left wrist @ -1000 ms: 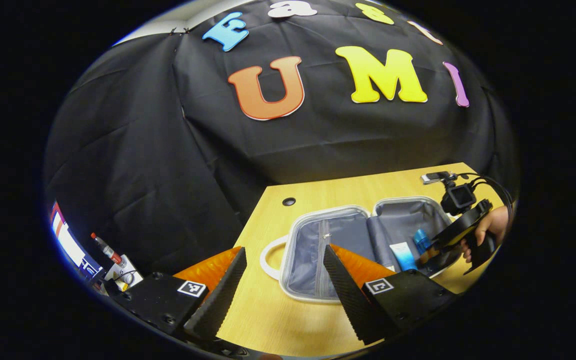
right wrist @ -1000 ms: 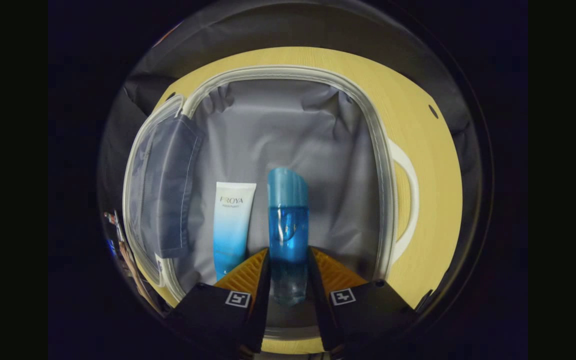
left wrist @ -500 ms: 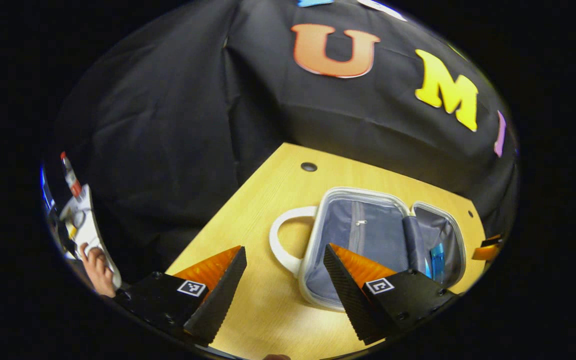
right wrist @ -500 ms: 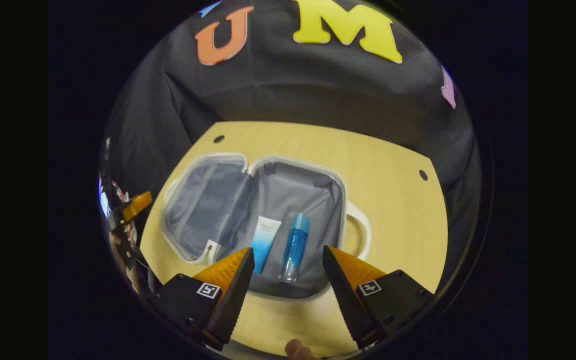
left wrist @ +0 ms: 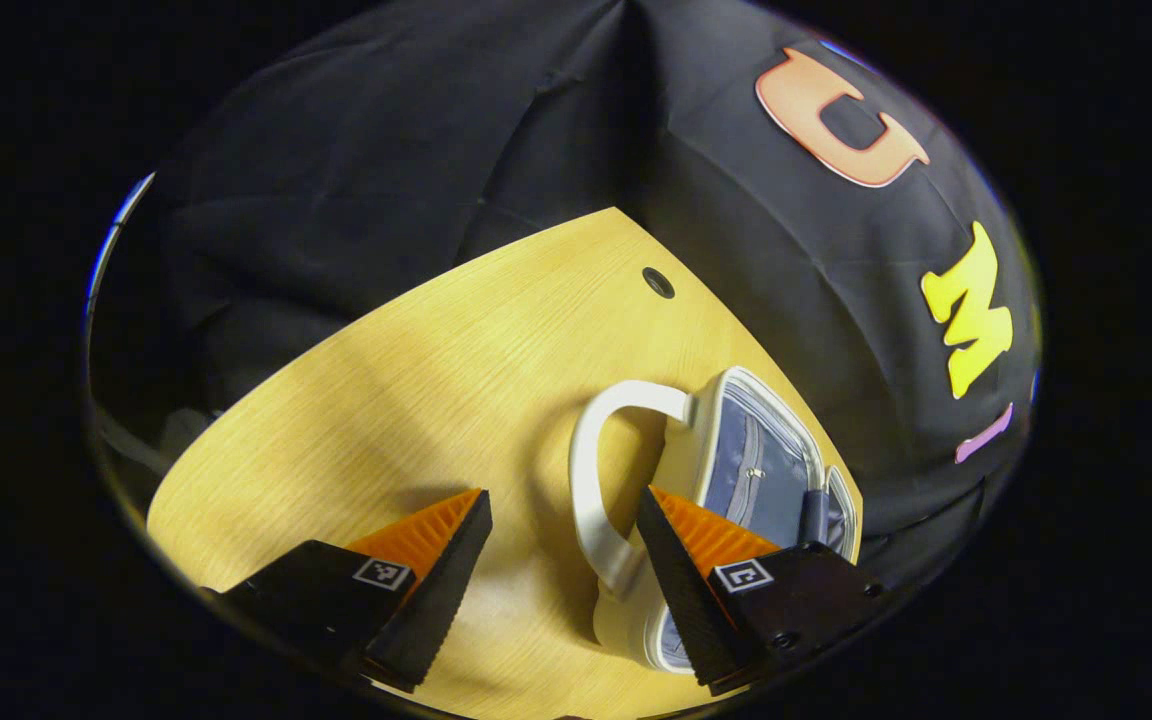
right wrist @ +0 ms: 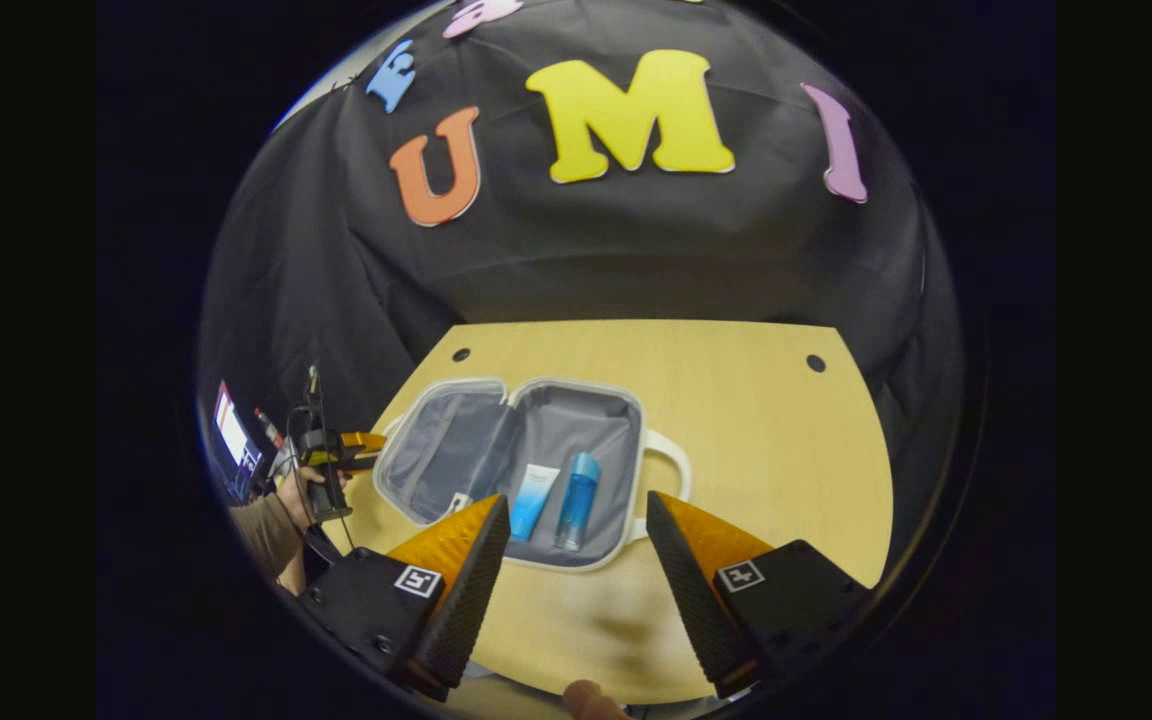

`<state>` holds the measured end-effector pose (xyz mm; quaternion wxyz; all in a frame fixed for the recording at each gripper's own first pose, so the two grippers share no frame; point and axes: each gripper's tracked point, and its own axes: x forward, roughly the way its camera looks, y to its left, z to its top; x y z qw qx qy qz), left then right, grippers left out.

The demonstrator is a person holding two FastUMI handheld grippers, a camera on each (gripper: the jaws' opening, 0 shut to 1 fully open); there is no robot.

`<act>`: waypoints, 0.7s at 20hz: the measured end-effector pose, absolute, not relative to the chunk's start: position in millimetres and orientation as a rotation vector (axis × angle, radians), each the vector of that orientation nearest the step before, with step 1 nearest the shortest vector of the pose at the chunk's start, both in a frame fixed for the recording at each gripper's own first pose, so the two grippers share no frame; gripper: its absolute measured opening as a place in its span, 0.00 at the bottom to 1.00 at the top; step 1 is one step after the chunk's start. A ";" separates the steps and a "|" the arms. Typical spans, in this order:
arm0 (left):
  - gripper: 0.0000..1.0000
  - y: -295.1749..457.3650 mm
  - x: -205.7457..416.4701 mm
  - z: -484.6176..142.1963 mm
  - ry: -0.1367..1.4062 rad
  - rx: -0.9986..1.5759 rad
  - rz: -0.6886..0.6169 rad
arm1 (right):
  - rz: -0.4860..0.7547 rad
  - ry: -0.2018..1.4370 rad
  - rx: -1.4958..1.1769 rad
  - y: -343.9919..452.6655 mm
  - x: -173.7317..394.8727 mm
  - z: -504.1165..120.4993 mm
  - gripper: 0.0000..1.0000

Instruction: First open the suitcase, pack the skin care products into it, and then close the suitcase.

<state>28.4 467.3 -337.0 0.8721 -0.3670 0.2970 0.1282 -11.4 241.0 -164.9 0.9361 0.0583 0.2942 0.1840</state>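
Fingers of left gripper (left wrist: 556,560) and right gripper (right wrist: 576,560) spread wide, both empty. Suitcase (right wrist: 496,470) lying open flat on desk (right wrist: 766,440), tube (right wrist: 534,500) and bottle (right wrist: 576,485) inside; left positioned by lid handle (left wrist: 596,480), probably for closing.

Nothing legible is showing from here: the white-and-blue tube (right wrist: 534,500) in the open suitcase (right wrist: 626,470) is carrying print too small to read, and the grippers' square markers are bearing only patterns.
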 end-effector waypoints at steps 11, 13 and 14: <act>0.12 457.6 53.9 -306.4 0.547 -0.812 0.281 | 0.113 0.378 0.158 113.5 -18.9 -114.8 0.83; 0.08 453.6 57.1 -283.9 0.529 -0.731 0.269 | 0.105 0.337 0.130 101.2 -22.2 -101.4 0.83; 0.06 451.3 56.6 -272.3 0.521 -0.698 0.270 | 0.102 0.319 0.120 96.1 -22.1 -95.8 0.83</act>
